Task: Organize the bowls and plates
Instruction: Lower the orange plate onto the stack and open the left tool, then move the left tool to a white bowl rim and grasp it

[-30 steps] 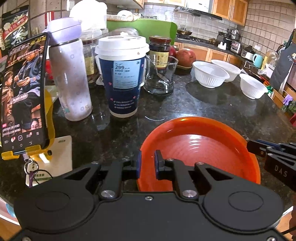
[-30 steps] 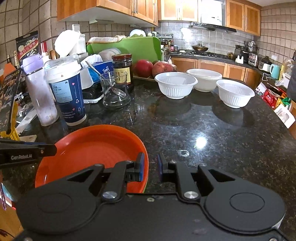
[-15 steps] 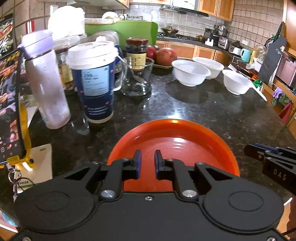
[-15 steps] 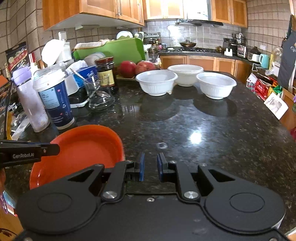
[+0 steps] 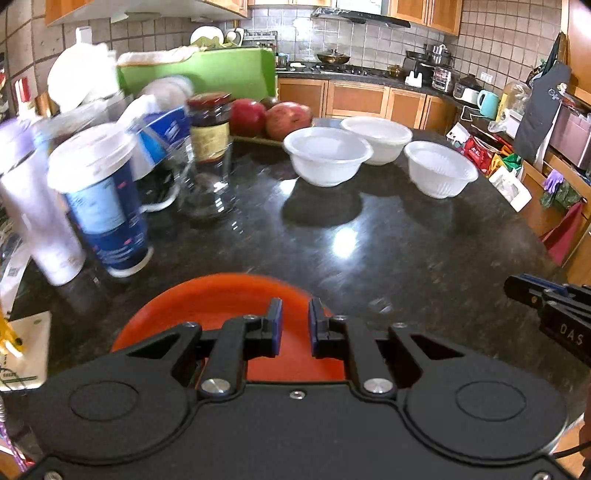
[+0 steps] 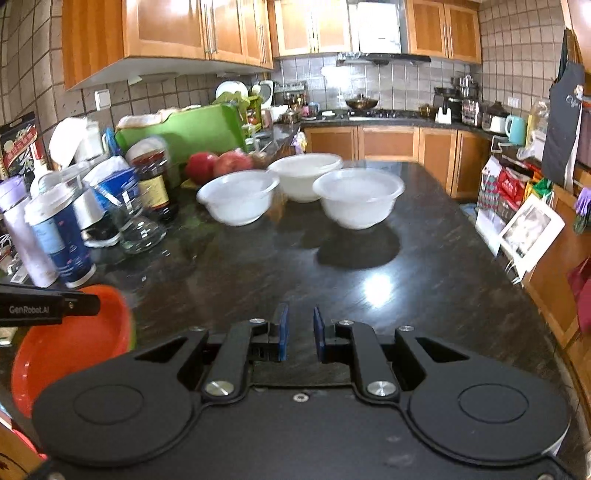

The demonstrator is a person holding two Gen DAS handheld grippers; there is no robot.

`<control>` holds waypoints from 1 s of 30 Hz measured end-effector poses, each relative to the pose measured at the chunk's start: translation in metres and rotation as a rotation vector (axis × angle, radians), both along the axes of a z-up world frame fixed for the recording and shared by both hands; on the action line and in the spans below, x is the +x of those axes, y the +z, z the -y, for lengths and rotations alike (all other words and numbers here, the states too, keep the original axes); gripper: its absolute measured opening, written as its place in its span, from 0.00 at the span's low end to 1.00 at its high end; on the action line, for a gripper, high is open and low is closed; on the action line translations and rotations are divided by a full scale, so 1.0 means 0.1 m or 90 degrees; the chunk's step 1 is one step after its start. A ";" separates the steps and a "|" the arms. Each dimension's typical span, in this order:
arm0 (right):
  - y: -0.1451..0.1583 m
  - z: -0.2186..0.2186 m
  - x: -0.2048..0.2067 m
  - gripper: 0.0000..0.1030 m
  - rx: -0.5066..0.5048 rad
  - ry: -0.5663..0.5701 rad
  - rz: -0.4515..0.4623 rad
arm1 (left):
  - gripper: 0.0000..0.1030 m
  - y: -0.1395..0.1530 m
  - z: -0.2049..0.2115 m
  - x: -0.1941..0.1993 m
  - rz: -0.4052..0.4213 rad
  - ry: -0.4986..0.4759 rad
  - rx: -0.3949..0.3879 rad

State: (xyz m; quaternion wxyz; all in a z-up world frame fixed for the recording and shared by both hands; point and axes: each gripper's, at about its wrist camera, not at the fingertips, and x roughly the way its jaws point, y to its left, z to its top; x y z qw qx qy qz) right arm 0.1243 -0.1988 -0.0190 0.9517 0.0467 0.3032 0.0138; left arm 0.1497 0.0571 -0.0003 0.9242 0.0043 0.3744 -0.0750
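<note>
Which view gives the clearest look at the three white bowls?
The left wrist view: all three white bowls sit apart on the dark counter, sharp enough to show their rims. In the right wrist view the three white bowls are nearer the middle but smeared by motion blur, and the front two overlap the rear one.

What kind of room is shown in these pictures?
Most likely a home kitchen: wooden wall cabinets, a range hood over a stove with a pan, and white bowls on a dark stone counter.

"GenRobot.AI" on left hand-held gripper (image 6: 92,304)
</note>
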 end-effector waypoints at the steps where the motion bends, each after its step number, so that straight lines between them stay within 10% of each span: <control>1: 0.02 0.12 0.03 0.16 -0.001 0.002 0.005 | 0.19 0.01 0.07 0.02 0.001 0.004 0.001; 15: 0.29 1.51 0.58 0.16 -0.006 0.020 0.061 | 0.19 0.16 1.17 0.59 0.007 0.021 -0.011; 30: 0.33 1.70 1.73 0.16 0.028 0.137 0.036 | 0.19 0.17 1.54 1.20 -0.012 0.073 0.002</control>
